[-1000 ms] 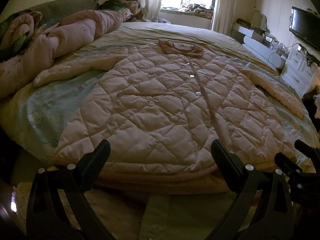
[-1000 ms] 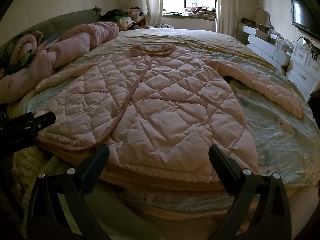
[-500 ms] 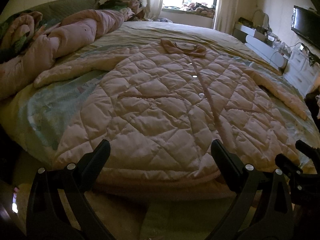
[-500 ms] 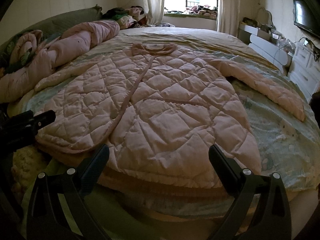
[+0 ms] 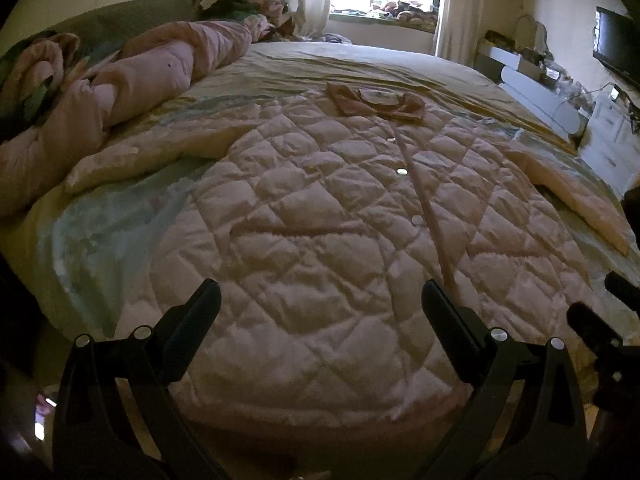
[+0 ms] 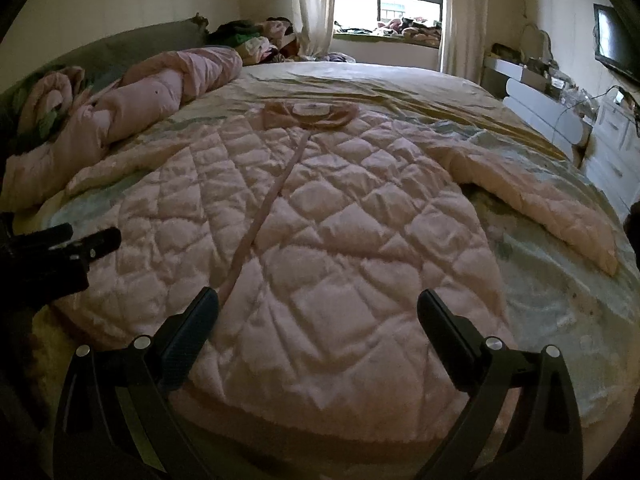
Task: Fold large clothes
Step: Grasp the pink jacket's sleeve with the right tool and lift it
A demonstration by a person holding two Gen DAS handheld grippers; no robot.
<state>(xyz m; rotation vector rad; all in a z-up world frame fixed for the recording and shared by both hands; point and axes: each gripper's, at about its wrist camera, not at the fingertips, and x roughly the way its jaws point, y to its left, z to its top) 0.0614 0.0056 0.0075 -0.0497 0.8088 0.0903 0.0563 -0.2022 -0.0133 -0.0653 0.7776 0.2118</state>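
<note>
A large pink quilted coat (image 5: 320,232) lies flat and face up on the bed, collar (image 5: 376,104) at the far end, hem toward me. It also shows in the right wrist view (image 6: 340,248). Its sleeves spread out to the left (image 5: 152,152) and right (image 6: 536,200). My left gripper (image 5: 320,312) is open and empty over the left part of the hem. My right gripper (image 6: 318,316) is open and empty over the right part of the hem. Each gripper shows at the edge of the other's view.
The bed (image 5: 360,60) has a yellowish sheet. A rolled pink duvet (image 5: 132,84) lies along its left side. A white dresser (image 5: 608,140) and a wall TV (image 5: 618,54) stand on the right. A window (image 6: 400,0) with curtains is at the far end.
Both grippers have moved forward and up over the coat's hem, so the bed's front edge has dropped out of view. Both stay open.
</note>
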